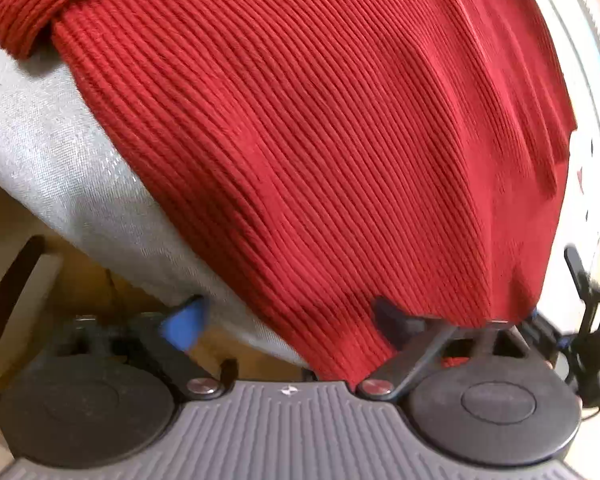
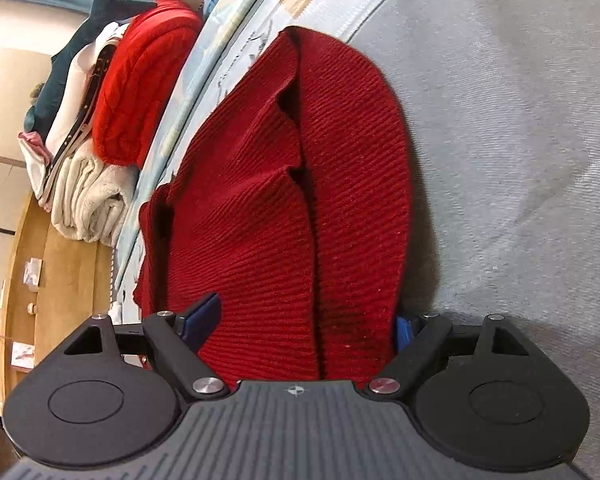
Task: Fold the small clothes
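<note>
The ribbed sweater (image 2: pixel 284 200) is dark red. It lies on a pale grey bedsheet (image 2: pixel 520 140). The folded knit (image 2: pixel 140 80) is brighter red.

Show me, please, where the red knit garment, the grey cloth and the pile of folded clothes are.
red knit garment (image 2: pixel 260 208), right wrist view, ribbed middle.
grey cloth (image 2: pixel 520 140), right wrist view, bare part.
pile of folded clothes (image 2: pixel 136 80), right wrist view, bright red top piece.
</note>
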The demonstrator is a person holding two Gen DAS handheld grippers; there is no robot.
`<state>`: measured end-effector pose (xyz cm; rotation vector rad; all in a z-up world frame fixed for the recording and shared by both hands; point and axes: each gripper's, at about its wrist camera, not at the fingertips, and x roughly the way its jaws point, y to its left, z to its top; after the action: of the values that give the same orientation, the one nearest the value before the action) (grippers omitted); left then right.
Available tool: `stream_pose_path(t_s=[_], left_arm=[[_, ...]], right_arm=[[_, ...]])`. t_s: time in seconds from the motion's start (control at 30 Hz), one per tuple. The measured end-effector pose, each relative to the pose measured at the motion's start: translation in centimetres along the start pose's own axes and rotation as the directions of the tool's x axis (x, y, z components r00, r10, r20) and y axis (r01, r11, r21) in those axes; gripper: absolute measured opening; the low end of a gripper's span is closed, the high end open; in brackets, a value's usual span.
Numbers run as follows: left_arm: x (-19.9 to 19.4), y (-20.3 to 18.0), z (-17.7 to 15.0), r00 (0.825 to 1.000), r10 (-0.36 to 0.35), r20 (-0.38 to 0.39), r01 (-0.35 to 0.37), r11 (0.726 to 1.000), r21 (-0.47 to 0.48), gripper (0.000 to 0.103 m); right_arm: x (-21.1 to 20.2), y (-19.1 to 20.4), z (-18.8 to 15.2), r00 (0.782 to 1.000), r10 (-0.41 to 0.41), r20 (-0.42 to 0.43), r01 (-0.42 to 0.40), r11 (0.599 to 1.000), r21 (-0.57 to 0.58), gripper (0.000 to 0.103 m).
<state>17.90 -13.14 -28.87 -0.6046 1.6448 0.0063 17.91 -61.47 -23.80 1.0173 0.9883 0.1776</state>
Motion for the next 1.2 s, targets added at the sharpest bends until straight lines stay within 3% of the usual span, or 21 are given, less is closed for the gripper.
stream_pose_path(t_s=[0.07,0.13,0.27,0.33,0.37,0.4,0.43,0.5,0.53,0.6,0.83,0.93,1.07,1.2], left_arm=[[-0.4,-1.1,-0.1,0.998,-0.053,-0.025,0.055,0.997,0.062,0.064],[-0.1,-1.6,-0.2,1.000,-0.016,-0.012,0.017,0.995,0.099,0.064],[1.6,-1.7,-0.5,0.998,0.002,-0.066,0.004,0.997,0.080,0.067],[3.2,-1.6,-0.7,0.991,0.024,-0.132,-0.012,0.996,0.087,0.074],[4.0,-1.3,-0.7,0.987,0.035,-0.156,-0.022,0.996,0.081,0.081],[4.3,-1.0,-0.6,0.988,0.029,-0.149,-0.019,0.998,0.067,0.081],[4.4,-0.7,-0.5,0.988,0.008,-0.154,-0.001,0.999,0.044,0.079],[3.9,-0.5,-0.4,0.987,-0.022,-0.157,0.026,0.999,0.024,0.066],[3.5,-0.6,-0.3,0.987,-0.029,-0.156,0.033,0.999,0.027,0.062],[2.8,-0.7,0.0,0.987,-0.051,-0.153,0.056,0.998,0.027,0.055],[1.8,1.3,0.5,0.982,-0.117,-0.149,0.109,0.992,-0.060,0.055],[0.5,0.5,1.0,0.983,-0.155,-0.096,0.157,0.987,0.014,0.055],[1.4,0.4,1.0,0.988,-0.127,-0.083,0.131,0.991,0.041,0.056],[1.6,-0.1,0.1,0.989,-0.141,-0.050,0.143,0.989,0.048,0.062]], right_arm=[[0.3,0.4,-0.3,1.000,0.013,-0.026,-0.013,1.000,-0.014,0.085],[0.8,0.8,-0.5,0.998,0.016,-0.059,-0.018,0.999,-0.041,0.085],[1.5,1.5,-0.8,0.997,-0.003,-0.078,-0.002,0.998,-0.070,0.082],[1.5,1.7,-0.8,0.997,-0.022,-0.075,0.016,0.997,-0.072,0.073],[1.6,1.7,-0.9,0.997,-0.035,-0.074,0.029,0.997,-0.074,0.066],[1.5,1.7,-0.9,0.997,-0.046,-0.068,0.041,0.997,-0.070,0.056],[1.5,1.6,-1.0,0.996,-0.059,-0.060,0.055,0.996,-0.063,0.048],[1.4,1.5,-1.2,0.994,-0.103,-0.046,0.100,0.993,-0.061,0.026],[1.4,1.5,-1.3,0.992,-0.121,-0.042,0.118,0.991,-0.063,0.024],[1.3,1.4,-1.3,0.991,-0.129,-0.041,0.127,0.990,-0.058,0.023],[1.7,1.4,-1.1,0.991,-0.127,-0.042,0.125,0.991,-0.049,0.024],[1.5,1.5,-1.1,0.992,-0.119,-0.037,0.117,0.992,-0.047,0.024],[1.4,1.3,-1.1,0.993,-0.117,-0.029,0.115,0.993,-0.039,0.025],[1.5,1.2,-1.2,0.994,-0.103,-0.029,0.102,0.994,-0.027,0.037]])
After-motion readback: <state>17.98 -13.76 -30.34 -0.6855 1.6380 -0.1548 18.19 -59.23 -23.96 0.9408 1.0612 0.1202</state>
